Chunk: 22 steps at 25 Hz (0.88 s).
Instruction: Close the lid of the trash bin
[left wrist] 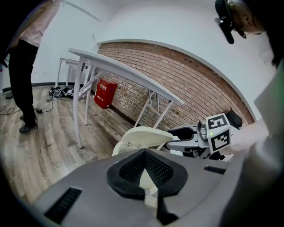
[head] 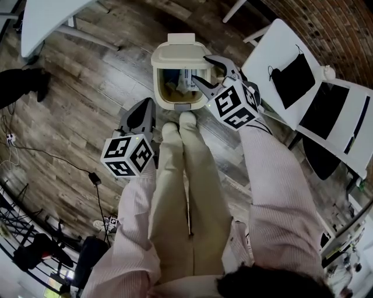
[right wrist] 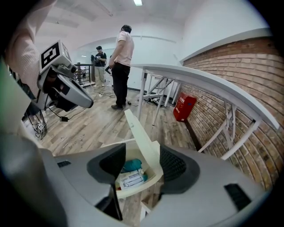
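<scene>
ok so counting: one trash bin, one lid going with it. two grippers showing, left gripper plus right gripper, two marker cubes riding on them. three white tables standing around, one black pouch lying on one, one red box showing, two people standing further back

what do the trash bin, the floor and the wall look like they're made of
Trash bin: cream and smooth, with a soft sheen and rounded moulded edges, so probably plastic. Its lid looks the same.
Floor: planks with grain and seams. It could be wood or wood-look laminate; the look leaves that open.
Wall: matte red brick with pale mortar lines.
</scene>
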Motion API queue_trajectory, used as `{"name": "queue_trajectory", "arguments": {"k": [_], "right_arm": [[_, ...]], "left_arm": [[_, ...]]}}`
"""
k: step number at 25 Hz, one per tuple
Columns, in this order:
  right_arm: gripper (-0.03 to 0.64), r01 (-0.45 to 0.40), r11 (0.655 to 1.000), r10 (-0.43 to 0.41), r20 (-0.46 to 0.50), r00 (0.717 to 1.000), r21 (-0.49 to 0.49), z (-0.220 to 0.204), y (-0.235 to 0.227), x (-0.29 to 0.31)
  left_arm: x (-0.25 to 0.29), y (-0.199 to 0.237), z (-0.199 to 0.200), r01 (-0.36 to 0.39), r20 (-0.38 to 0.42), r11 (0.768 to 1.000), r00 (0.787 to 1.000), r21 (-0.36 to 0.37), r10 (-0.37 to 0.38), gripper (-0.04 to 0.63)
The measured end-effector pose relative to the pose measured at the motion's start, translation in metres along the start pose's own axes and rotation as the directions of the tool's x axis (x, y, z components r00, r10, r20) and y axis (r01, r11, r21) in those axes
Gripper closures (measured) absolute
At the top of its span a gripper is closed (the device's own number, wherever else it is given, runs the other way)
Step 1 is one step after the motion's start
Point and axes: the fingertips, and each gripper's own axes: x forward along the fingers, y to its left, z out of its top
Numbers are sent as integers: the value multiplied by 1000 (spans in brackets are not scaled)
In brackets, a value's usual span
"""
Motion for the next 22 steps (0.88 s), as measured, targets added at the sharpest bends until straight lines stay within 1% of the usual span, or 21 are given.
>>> {"name": "queue_trajectory", "arguments": {"k": [12, 17, 22], "right_arm": [[391, 12, 997, -10, -36, 999, 74, -19, 34, 9], [391, 16, 990, -8, -52, 999, 140, -25, 44, 13], [391, 11, 984, -2, -53, 999, 176, -30, 52, 15]], "left_arm": [[-14, 17, -26, 23, -37, 1000, 999, -11, -23, 603], [-16, 25, -34, 34, -55, 999, 998, -11, -34, 603], [-19, 27, -36, 43, -65, 999, 997, 0, -43, 603]]}}
